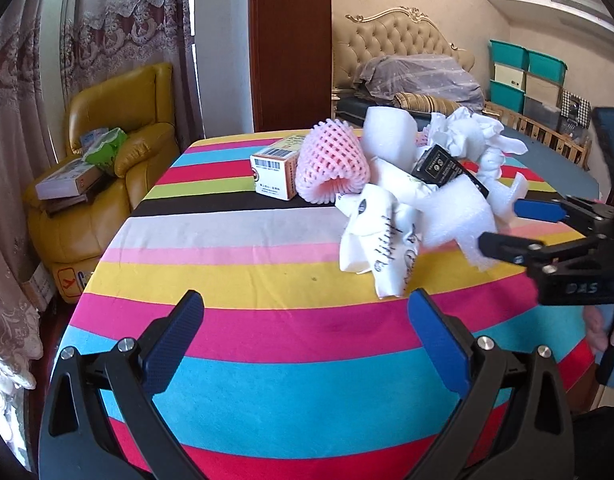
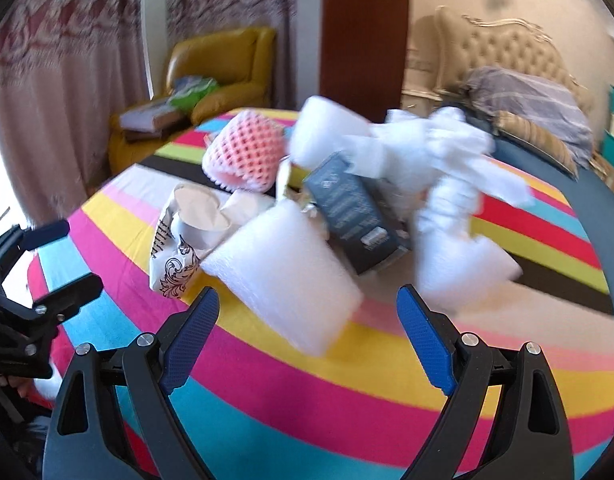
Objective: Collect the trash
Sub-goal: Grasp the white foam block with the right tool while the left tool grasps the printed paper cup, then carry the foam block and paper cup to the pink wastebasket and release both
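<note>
A heap of trash lies on the striped tablecloth (image 1: pixel 243 276): a pink foam fruit net (image 1: pixel 331 162), a small white and orange carton (image 1: pixel 273 172), a black box (image 1: pixel 447 166), white foam sheets (image 1: pixel 455 216), crumpled white paper (image 1: pixel 475 132) and a printed white paper bag (image 1: pixel 381 248). My left gripper (image 1: pixel 305 336) is open above the near stripes, short of the heap. My right gripper (image 2: pixel 307 330) is open too, its fingers either side of a white foam sheet (image 2: pixel 291 272) without touching it. The right wrist view is blurred by motion. It also shows the fruit net (image 2: pixel 245 156) and black box (image 2: pixel 351 208).
A yellow armchair (image 1: pixel 119 128) with books and a green packet stands left of the table. Behind are a brown wooden panel (image 1: pixel 291 44), a bed with a tufted headboard (image 1: pixel 403 40) and stacked teal bins (image 1: pixel 523 76). Lace curtains (image 1: pixel 47 80) hang at left. A hand (image 1: pixel 599 324) holds the right gripper's handle.
</note>
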The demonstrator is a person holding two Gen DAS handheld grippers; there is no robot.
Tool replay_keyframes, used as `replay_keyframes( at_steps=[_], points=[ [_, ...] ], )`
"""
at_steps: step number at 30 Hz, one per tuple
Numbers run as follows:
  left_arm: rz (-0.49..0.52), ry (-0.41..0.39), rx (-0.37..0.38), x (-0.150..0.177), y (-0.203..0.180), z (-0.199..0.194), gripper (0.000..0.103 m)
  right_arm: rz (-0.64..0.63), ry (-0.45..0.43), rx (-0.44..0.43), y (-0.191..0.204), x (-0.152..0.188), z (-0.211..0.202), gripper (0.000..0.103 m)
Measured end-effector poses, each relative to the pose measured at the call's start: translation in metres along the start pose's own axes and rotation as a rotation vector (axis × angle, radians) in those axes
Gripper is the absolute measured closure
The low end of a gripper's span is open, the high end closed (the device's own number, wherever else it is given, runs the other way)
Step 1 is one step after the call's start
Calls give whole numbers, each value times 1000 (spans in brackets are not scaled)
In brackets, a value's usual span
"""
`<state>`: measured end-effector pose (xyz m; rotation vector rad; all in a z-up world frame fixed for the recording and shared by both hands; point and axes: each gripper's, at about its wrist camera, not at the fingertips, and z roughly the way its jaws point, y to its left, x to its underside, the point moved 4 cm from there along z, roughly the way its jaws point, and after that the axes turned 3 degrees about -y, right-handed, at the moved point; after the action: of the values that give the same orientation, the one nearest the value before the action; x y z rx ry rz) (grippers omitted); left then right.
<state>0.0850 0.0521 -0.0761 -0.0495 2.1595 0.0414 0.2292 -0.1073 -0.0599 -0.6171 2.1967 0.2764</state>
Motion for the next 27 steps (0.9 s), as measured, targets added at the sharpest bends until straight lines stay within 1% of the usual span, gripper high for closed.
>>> replay_keyframes(
  at_steps=[4,7,8,9,10,14,18,20,22,24,25,26,27],
  points=[
    [-20,42,32,-1,5,6,4,-57,48,-30,7,-12,22,18],
    [2,57,56,-3,0,9,4,-76,53,-51,8,-17,26,19],
    [15,54,60,-4,-3,9,4,-74,42,-71,8,-17,24,31],
    [34,49,63,-7,-7,10,4,-68,31,-93,7,-17,20,37],
    [46,45,64,-8,-11,10,4,-58,18,-105,4,-16,16,37],
    [73,35,92,-18,-28,21,4,-15,-49,-98,-12,-10,-9,38],
    [67,41,104,-28,-40,41,6,20,-68,-90,-24,-4,-24,38],
    [72,64,122,-32,-50,54,13,48,-76,-86,-32,2,-32,38],
    [81,82,129,-36,-58,66,18,73,-84,-84,-38,8,-39,38],
    [92,105,125,-38,-65,78,27,94,-90,-80,-42,13,-44,38],
    [93,116,131,-37,-68,81,38,99,-92,-77,-42,15,-45,38],
    [90,121,136,-36,-70,82,44,108,-96,-72,-45,18,-49,38],
    [88,123,144,-37,-71,83,44,114,-99,-69,-49,21,-52,38]
  ],
)
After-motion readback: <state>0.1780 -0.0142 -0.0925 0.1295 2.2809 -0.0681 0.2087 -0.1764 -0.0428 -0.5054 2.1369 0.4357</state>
